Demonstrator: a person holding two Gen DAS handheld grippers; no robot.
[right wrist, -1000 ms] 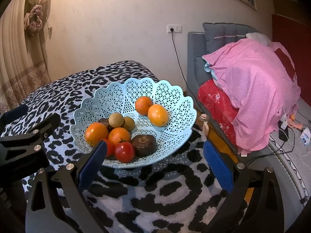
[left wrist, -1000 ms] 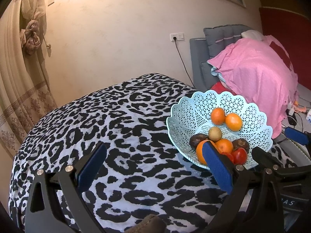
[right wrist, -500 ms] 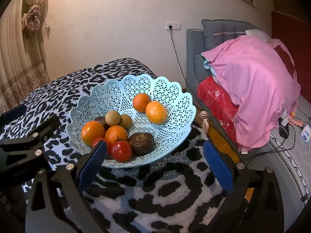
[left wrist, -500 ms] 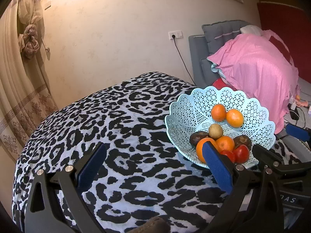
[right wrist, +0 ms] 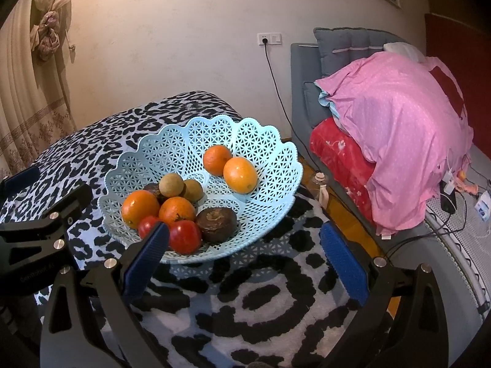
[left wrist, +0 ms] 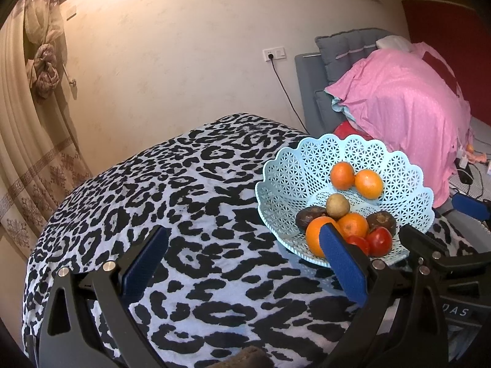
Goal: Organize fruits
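Observation:
A pale blue lattice basket (right wrist: 172, 150) (left wrist: 307, 159) sits on the leopard-print table cover. It holds several fruits: oranges (right wrist: 240, 174) (left wrist: 368, 183), two red tomatoes (right wrist: 185, 236) (left wrist: 379, 241), small tan round fruits (right wrist: 172, 185) (left wrist: 337, 205) and dark brown wrinkled ones (right wrist: 216, 220) (left wrist: 381, 220). My right gripper (right wrist: 244, 262) is open just in front of the basket, nothing between its blue pads. My left gripper (left wrist: 245, 263) is open over the bare cover, left of the basket; its right pad overlaps the nearest orange (left wrist: 316, 233) in view.
The leopard-print cover (left wrist: 172, 190) drapes a rounded table. To the right stands a grey sofa (right wrist: 310, 70) piled with a pink blanket (right wrist: 396, 104) and a red one (right wrist: 340, 156). A small bottle (right wrist: 320, 187) and cables lie on the floor. Curtains (left wrist: 27, 116) hang at left.
Both views have shifted slightly: the basket sits a bit lower and nearer in the right wrist view. Both grippers stay open; no fruit has moved.

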